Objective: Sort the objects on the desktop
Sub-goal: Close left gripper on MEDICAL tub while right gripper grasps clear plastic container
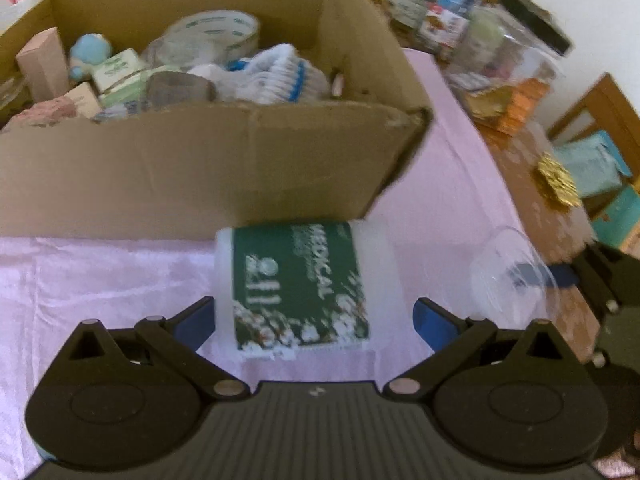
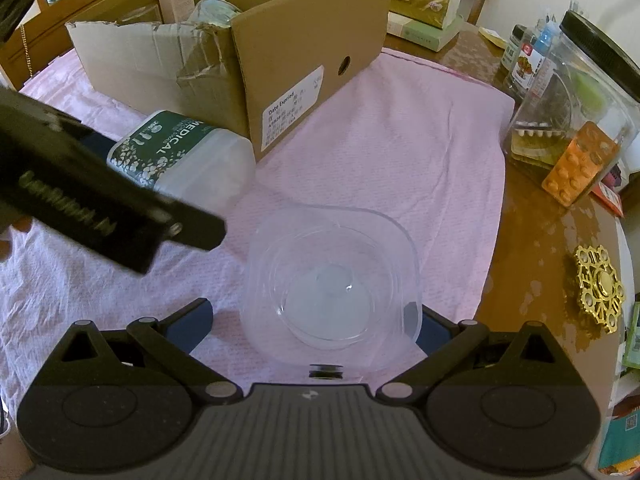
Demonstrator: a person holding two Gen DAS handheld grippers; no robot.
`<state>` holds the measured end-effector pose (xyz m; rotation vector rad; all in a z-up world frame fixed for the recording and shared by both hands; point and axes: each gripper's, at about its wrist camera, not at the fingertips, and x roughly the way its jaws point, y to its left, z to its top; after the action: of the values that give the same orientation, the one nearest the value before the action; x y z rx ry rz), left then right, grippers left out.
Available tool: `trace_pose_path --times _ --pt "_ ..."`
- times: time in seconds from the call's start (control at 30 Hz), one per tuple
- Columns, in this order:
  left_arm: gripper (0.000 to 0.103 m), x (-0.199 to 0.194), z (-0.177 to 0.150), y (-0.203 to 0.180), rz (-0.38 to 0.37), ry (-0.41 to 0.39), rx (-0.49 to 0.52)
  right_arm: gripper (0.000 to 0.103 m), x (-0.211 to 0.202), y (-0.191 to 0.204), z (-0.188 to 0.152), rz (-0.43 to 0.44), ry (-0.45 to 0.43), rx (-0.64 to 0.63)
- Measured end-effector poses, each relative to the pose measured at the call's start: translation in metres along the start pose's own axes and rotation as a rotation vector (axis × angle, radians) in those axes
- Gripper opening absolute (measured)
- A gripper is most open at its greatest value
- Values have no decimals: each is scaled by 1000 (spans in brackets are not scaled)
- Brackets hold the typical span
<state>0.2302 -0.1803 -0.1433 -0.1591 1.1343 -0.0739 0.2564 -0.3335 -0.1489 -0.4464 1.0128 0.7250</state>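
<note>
A white plastic jar (image 1: 296,280) with a green "MEDICAL" label lies on its side on the pink cloth (image 1: 440,200), just in front of the cardboard box (image 1: 200,168). My left gripper (image 1: 314,320) is open with its fingers on either side of the jar; the left finger is at the jar's wall and the right one stands slightly off it. In the right wrist view the jar (image 2: 180,152) is partly hidden by the left gripper's black body (image 2: 100,196). A clear plastic container (image 2: 332,284) sits between the fingers of my open right gripper (image 2: 314,322).
The box (image 2: 304,52) holds tape, gloves, small cartons and a blue toy. On the bare wooden table (image 2: 532,248) to the right are a clear jar with a black lid (image 2: 580,92), an orange blister pack (image 2: 580,164) and a gold spinner (image 2: 600,288). A tissue box (image 2: 424,0) stands behind.
</note>
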Motion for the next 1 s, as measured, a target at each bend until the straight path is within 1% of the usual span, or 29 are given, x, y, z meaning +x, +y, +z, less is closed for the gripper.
trace_pose_path --times 0.1,0.23,0.33,0.4,0.47,0.53,0.67,0.83,0.93,1.0 --pt "102 4 4 0 60 -2 -9 103 0 0 0 0 1 1" --pt "102 7 5 -4 90 -16 18 103 0 0 1 -4 9 8" --pt "102 2 3 -2 100 -30 51 103 1 2 3 -9 22 17" --pt "98 0 2 1 97 -36 69 103 1 3 3 -13 29 24" --pt "92 -4 1 6 85 -43 74 103 1 4 3 -15 33 28" --pt "90 -6 0 12 77 -48 76 103 1 4 4 -15 37 27" --pt "88 -6 -2 18 60 -44 73 103 3 4 8 -6 51 11" --pt "88 -4 1 18 56 -42 100 103 7 3 18 4 82 -8" --pt "88 -3 2 18 53 -45 105 103 8 -1 24 0 112 21" --pt "88 -3 2 17 55 -53 111 103 4 -5 25 -8 107 45"
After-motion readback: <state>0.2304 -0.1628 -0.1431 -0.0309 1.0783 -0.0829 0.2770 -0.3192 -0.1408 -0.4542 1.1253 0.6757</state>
